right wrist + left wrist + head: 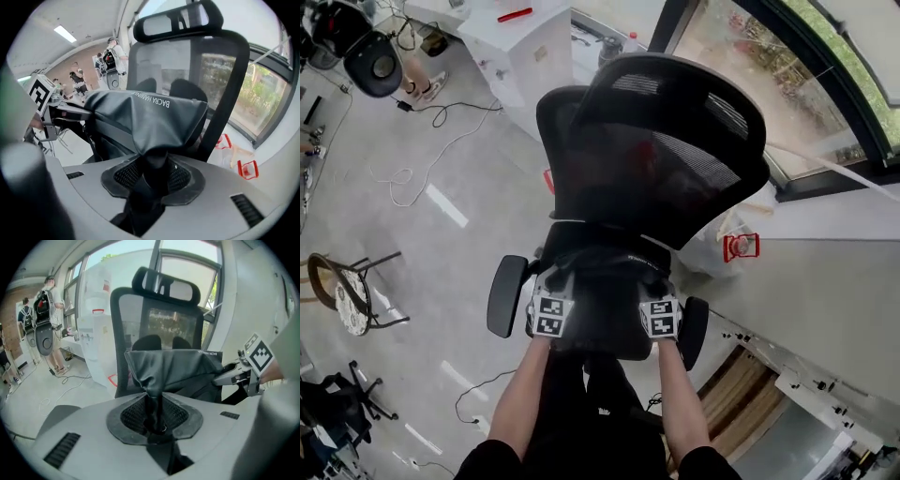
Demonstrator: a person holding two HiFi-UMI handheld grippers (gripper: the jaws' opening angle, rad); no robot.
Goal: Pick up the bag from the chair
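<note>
While the person stands right behind the seat front of a black mesh-backed office chair (675, 150), both arms reach down to a black, smooth leather-like bag (602, 279) that sits over the chair's seat, between the two armrests and in front of the backrest. Whether the bag's underside touches the seat cannot be told.

The left gripper (553, 286) pinches the bag's left end. In the left gripper view, the left gripper (154, 416) has its jaws pressed together on a gathered fold of the bag (173, 369), which bunches into a narrow twist between the pads. The right gripper (234, 376), with its marker cube, shows at the bag's far end, and the chair (161, 317) rises behind.

The right gripper (656, 289) pinches the bag's right end. In the right gripper view, the right gripper (154, 171) is likewise closed on a puckered fold of the bag (145, 117), whose top edge carries white print. The left gripper (51, 108) appears at the far left, the chair (211, 70) behind.

The bag spans the gap between the two grippers, held at both ends.

On the grey floor beside the chair lies a white plastic bag with red handles (741, 247), near a large window (769, 56). A white cabinet (525, 52) stands beyond the chair, and loose cables (441, 117) trail across the floor.
</note>
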